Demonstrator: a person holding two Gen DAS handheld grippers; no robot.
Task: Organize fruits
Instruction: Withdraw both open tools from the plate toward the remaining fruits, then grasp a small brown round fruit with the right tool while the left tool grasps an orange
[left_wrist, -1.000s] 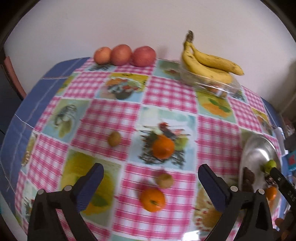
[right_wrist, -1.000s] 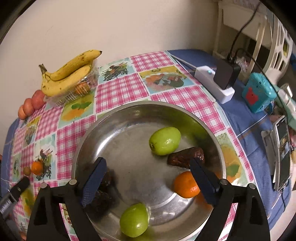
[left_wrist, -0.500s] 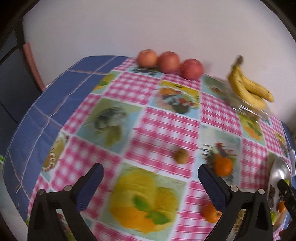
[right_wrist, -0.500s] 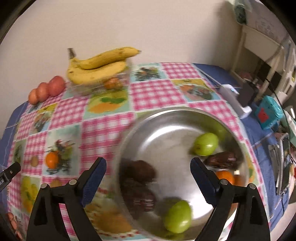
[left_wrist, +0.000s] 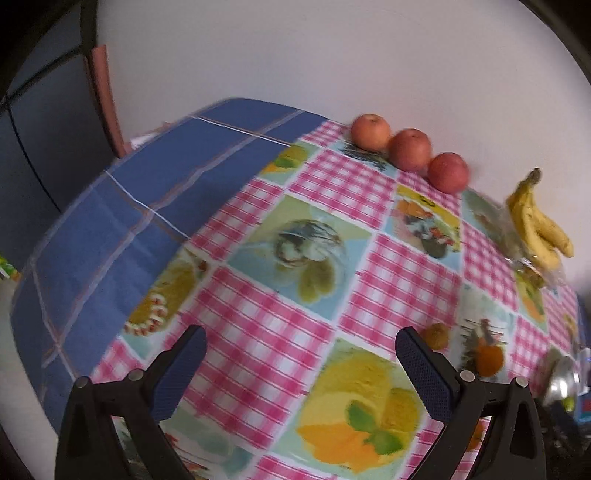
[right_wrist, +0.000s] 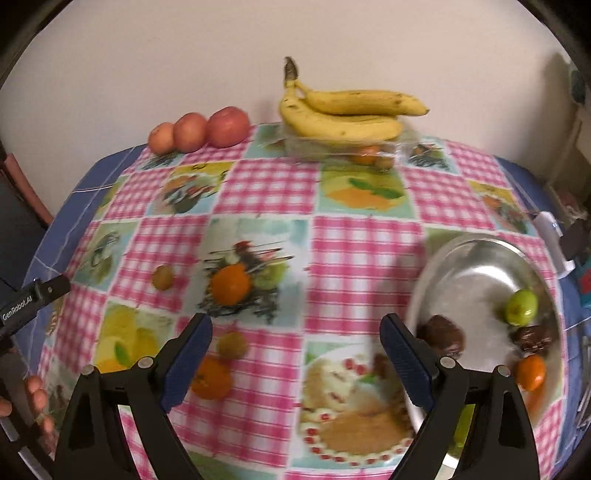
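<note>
While both jaws gape empty, the right hand-held gripper (right_wrist: 295, 349) hangs above an orange (right_wrist: 210, 378) by its left finger; the left hand-held gripper (left_wrist: 301, 363) faces bare tabletop (left_wrist: 280, 332).

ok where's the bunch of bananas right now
In the right wrist view the bunch of bananas lies on a clear plastic box at the table's far edge against the wall, to the right of the three apples.
</note>
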